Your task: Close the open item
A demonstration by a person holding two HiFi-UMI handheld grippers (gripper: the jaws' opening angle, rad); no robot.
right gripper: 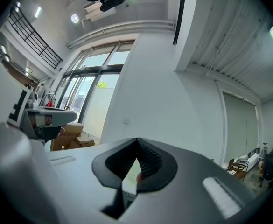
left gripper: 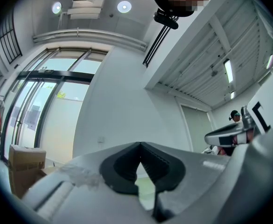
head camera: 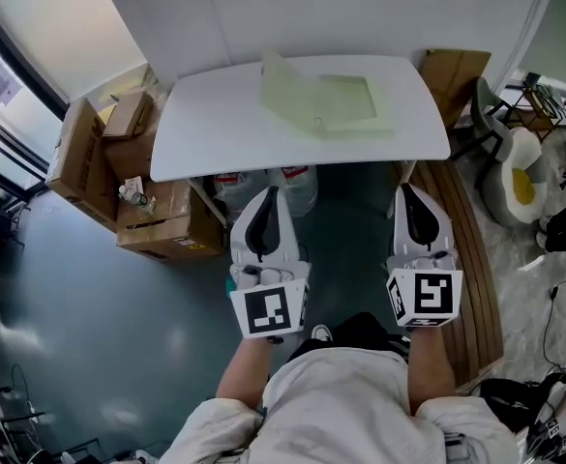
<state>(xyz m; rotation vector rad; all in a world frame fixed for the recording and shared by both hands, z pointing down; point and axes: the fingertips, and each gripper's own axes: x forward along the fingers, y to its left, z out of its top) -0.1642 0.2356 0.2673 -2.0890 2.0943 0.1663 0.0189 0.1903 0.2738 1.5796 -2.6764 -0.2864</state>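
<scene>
The left gripper (head camera: 271, 195) and the right gripper (head camera: 405, 191) are held side by side close to the person's body, both short of the near edge of the white table (head camera: 215, 129) and pointing toward it. In the left gripper view the two dark pads are pressed together at their tips, with nothing between them. In the right gripper view the pads likewise meet at the tips, and nothing is gripped. The marker cube (head camera: 271, 308) on the left unit and the marker cube (head camera: 424, 296) on the right unit face upward toward the head camera. The open item, a flat pale green translucent case (head camera: 336, 104), lies on the far half of the table, right of centre and well apart from both grippers. Its lid (head camera: 281, 87) stands raised along the left side of the base. Cardboard boxes (head camera: 162, 222) are stacked on the floor left of the table, and a wooden bench (head camera: 468, 259) runs along the right side
</scene>
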